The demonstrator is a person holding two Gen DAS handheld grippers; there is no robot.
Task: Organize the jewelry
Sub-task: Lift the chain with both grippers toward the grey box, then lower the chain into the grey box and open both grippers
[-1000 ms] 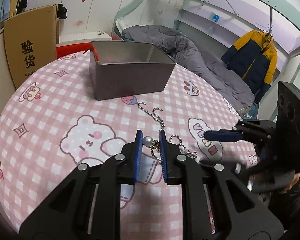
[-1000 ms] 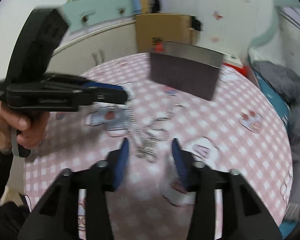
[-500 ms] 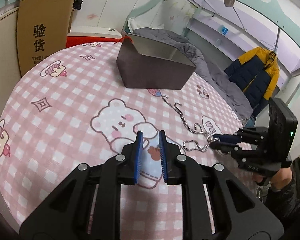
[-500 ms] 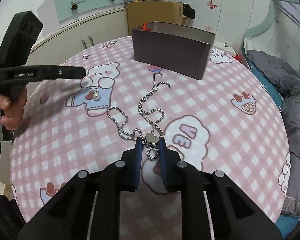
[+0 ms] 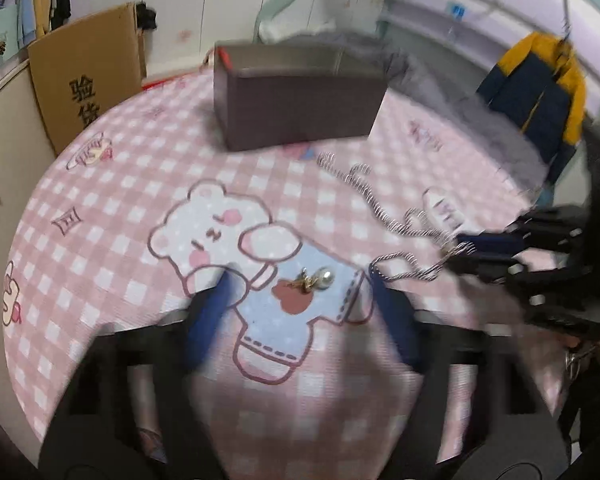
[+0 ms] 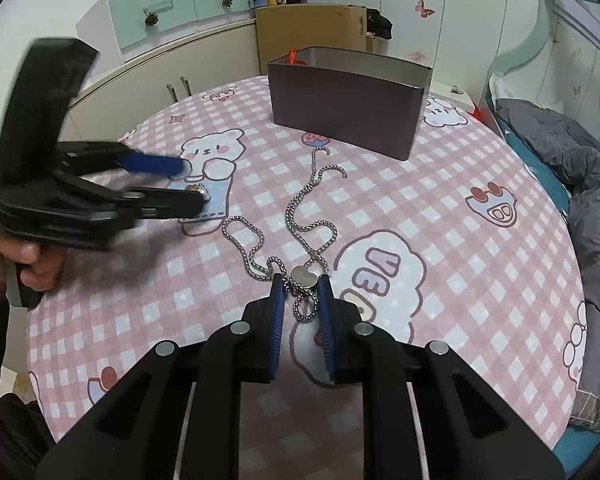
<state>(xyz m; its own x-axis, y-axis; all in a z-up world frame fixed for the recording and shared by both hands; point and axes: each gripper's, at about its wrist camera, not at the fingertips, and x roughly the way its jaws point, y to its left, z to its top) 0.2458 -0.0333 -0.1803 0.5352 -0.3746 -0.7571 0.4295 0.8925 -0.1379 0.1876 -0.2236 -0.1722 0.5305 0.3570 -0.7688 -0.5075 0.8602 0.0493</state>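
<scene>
So the silver chain (image 6: 300, 216) was sprawled in loops across the middle of the tabletop (image 6: 480, 264), its hooked end pointing at the dark box (image 6: 346, 102) further back. My right tongs (image 6: 300, 286) were pinched narrow right at the round pendant (image 6: 304, 278), with a loop of chain caught between the pads. I'd say that was the sensible grab point, since the pendant is the heavy bit and the rest should trail after it. My left tongs (image 5: 296, 280) had just been opening and stood wide with the little pearl earring (image 5: 314, 280) lying loose between them on the bear print, not gripped. Nothing stood between the chain and the box, so the lift looked clear. The tabletop edge was well off on both sides, bed (image 6: 572, 168) beyond it.
</scene>
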